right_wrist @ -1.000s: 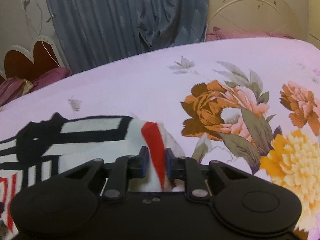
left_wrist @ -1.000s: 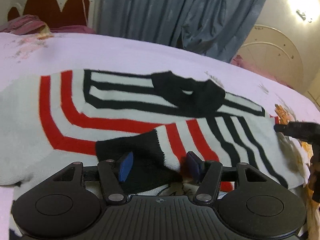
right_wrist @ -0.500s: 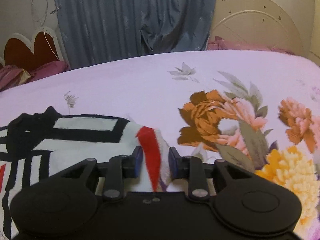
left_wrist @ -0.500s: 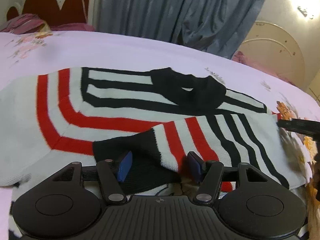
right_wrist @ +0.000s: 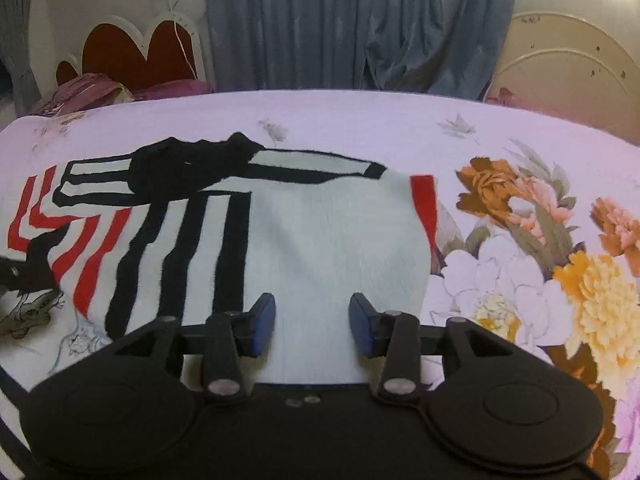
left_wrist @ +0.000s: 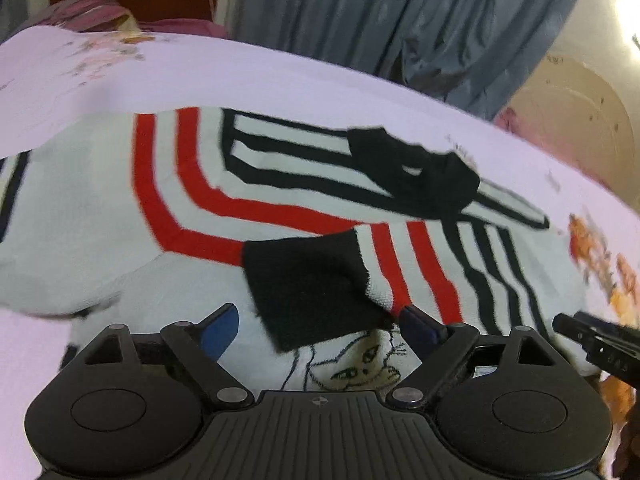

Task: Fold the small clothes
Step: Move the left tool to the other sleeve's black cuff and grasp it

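Note:
A white knit sweater point(left_wrist: 100, 220) with red and black stripes and a black collar point(left_wrist: 416, 176) lies spread on the bed. One sleeve is folded across its front, ending in a black cuff point(left_wrist: 304, 288). My left gripper point(left_wrist: 320, 326) hovers at that cuff with its jaws opening wide. The cuff lies loose between the pads, not pinched. In the right wrist view my right gripper point(right_wrist: 312, 326) is over the white side of the sweater point(right_wrist: 320, 240), jaws opening, nothing between them. Its tip point(left_wrist: 592, 340) shows at the left wrist view's right edge.
The bed has a pale lilac sheet point(right_wrist: 360, 120) with large orange and yellow flowers point(right_wrist: 520, 240) to the right of the sweater. Blue curtains point(right_wrist: 360, 20) hang behind. A red heart-shaped headboard point(right_wrist: 132, 52) and pink pillows point(right_wrist: 88, 88) stand far left, and a cream round headboard point(right_wrist: 568, 64) far right.
My right gripper let go of the red-striped sweater edge, which now lies flat, and drew back over the white part. My left jaws spread wider around the black cuff.

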Demonstrator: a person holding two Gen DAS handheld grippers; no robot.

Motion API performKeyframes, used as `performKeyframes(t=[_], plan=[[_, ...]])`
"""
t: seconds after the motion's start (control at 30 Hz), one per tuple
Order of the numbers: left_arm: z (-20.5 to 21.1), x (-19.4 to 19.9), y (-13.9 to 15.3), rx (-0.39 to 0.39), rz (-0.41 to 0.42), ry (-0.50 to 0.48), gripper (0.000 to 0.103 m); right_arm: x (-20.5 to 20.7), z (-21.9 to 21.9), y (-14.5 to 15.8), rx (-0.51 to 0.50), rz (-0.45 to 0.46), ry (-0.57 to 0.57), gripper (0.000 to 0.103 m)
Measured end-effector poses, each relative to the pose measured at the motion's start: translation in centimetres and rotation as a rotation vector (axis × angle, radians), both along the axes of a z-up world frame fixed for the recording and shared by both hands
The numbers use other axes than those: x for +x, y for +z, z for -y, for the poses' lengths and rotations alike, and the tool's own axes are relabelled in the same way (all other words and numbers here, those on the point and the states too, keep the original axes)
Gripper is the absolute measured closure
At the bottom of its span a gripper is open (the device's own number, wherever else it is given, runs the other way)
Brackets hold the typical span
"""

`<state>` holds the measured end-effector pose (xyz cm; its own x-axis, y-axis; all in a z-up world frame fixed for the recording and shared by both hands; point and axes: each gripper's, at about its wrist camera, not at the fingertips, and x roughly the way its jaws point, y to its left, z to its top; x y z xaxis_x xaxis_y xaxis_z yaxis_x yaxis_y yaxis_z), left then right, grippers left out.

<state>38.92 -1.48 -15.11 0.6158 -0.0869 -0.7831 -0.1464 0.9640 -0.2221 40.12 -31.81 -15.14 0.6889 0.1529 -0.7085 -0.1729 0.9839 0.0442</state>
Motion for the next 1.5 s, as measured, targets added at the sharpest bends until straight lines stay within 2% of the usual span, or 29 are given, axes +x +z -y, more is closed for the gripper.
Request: performKeyframes(t=[0.07,0.13,0.23,0.4,0.63,0.9,1.1,1.2,1.5], plan=[[-0.8,-1.1,0.5,-0.015,0.001,0.023,0.016,-0.5,0.0,0.9,0.059,0.016,-0.002,0.053],[-1.8,-2.4,0.9,-0.028,0.004,0.041,0.016,-0.8,-0.2,0.7,0.072,0.019,0.0,0.046],[-3.9,-4.2,1.3,-0.021,-0.004,0.083,0.016,-0.7,-1.1,-0.7,0.054,-0.033,-0.006,0.046],[-8.2,-6.9,1.9,-0.04,0.008,0.161,0.016,-2.0,-2.7,1.2,0.104,0.012,0.005,0.047],[-14.9,-8.9,1.4,-0.063,0.005,0.234,0.016,-3.9,-9.2,3.5,0.137,0.05,0.099,0.041],[-24.9,-11.0,-0.2,-0.141,0.001,0.383,0.016,-4.2,-17.7,2.9,0.129,0.032,0.165,0.041],[-31.3,-11.5,-1.5,-0.165,0.029,0.459,0.016,-4.2,-22.5,2.8,0.12,0.034,0.199,0.041],[-33.7,-11.1,-2.6,-0.21,0.043,0.479,0.016,-3.9,-24.2,2.7,0.115,0.035,0.205,0.041],[-36.2,-8.7,-3.9,-0.242,0.169,0.447,0.017,-2.6,-26.6,1.5,0.084,0.022,0.187,0.041]])
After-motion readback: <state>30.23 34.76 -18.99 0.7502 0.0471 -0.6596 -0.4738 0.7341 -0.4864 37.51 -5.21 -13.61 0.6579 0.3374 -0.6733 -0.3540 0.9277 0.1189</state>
